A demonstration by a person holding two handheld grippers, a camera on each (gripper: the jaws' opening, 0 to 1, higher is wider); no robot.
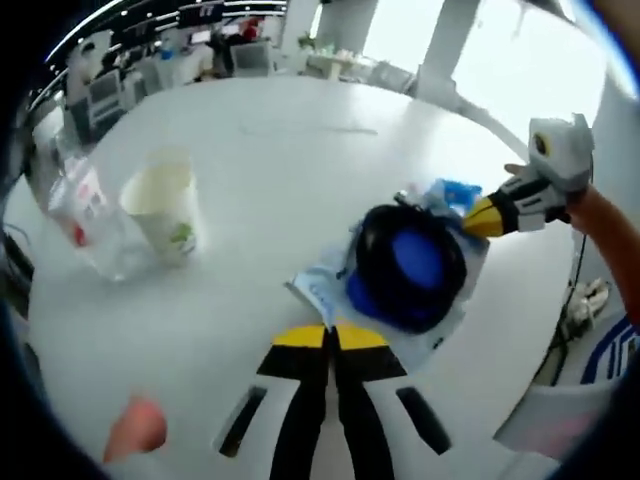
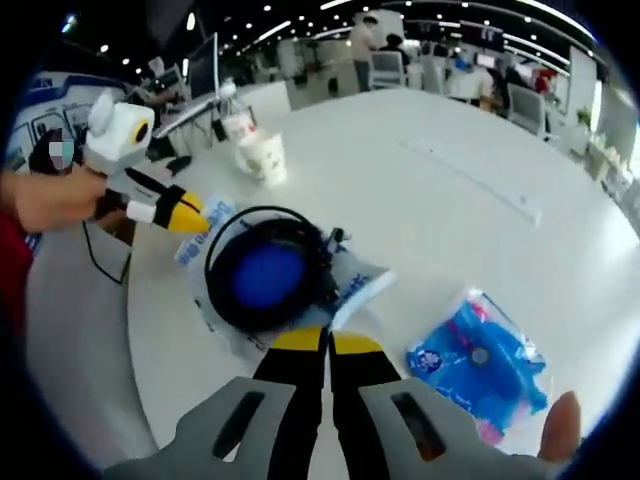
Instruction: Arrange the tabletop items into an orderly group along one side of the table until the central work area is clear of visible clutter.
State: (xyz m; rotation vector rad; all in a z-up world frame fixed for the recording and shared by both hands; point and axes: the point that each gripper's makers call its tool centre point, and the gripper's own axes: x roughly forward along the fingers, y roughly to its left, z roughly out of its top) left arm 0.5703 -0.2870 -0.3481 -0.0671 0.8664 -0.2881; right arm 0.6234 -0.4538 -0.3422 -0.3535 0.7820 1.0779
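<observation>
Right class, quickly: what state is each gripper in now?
Left gripper: shut, at the edge of the clear plastic bag.
Right gripper: shut, at that bag's edge too.

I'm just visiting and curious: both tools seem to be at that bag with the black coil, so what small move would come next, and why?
Probably drag the clear plastic bag holding the black coiled cable toward the paper cup and plastic bottle. Both the left tool and right tool look shut at its edges, and it lies mid-table.

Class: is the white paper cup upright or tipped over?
Upright. The white paper cup stands on its base on the round white table, open mouth upward, beside a clear plastic bottle.
</observation>
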